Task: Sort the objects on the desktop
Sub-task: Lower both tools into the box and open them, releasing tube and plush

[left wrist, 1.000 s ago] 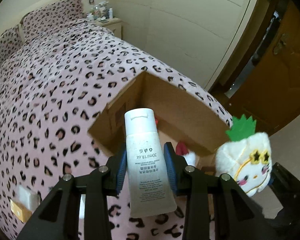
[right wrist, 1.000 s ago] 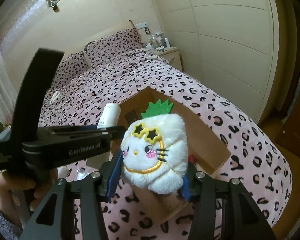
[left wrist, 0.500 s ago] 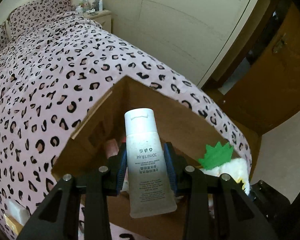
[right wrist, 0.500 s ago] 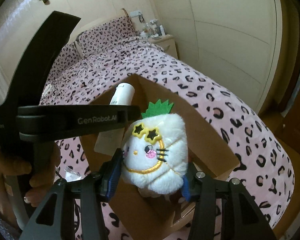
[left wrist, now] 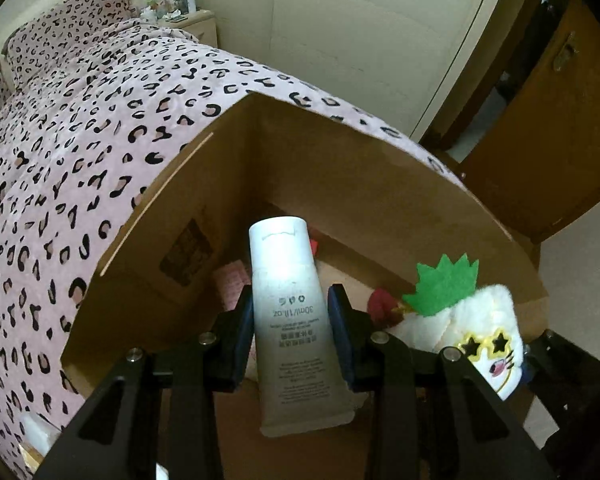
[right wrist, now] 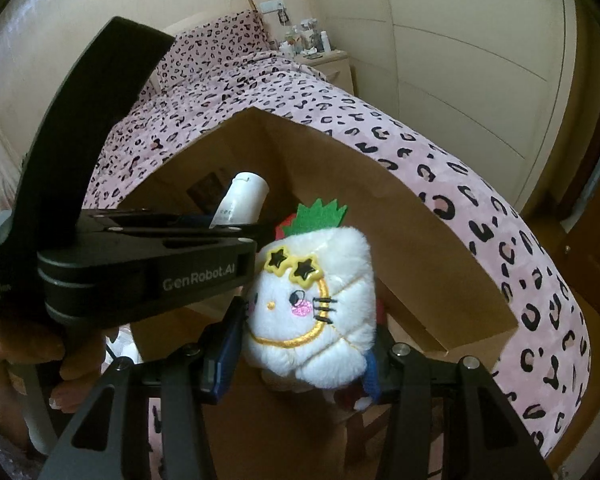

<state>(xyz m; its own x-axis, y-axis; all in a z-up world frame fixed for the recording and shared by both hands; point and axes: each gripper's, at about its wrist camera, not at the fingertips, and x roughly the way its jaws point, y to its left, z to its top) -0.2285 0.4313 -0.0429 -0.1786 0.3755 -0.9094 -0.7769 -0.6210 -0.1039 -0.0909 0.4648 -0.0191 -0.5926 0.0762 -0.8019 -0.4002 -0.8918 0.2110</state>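
Observation:
My left gripper (left wrist: 291, 322) is shut on a white squeeze tube (left wrist: 288, 312), cap end pointing away, held over the open cardboard box (left wrist: 340, 168). My right gripper (right wrist: 300, 336) is shut on a white plush pineapple toy (right wrist: 316, 312) with a green felt crown and yellow star glasses, also over the box (right wrist: 380, 208). The plush toy (left wrist: 484, 332) shows at the lower right of the left wrist view. The tube (right wrist: 244, 200) and the left gripper body appear at the left of the right wrist view. A hand (right wrist: 76, 364) holds that gripper's handle.
The box sits on a bed with a pink leopard-print cover (left wrist: 80, 128). Inside the box lie a pink item (left wrist: 232, 280) and red items (left wrist: 382, 300). A nightstand with bottles (left wrist: 176, 4) stands at the far end. A wooden door (left wrist: 548, 128) is at the right.
Both grippers have come down and closer to the box with the tube and the plush toy still held; the box interior now fills more of both views.

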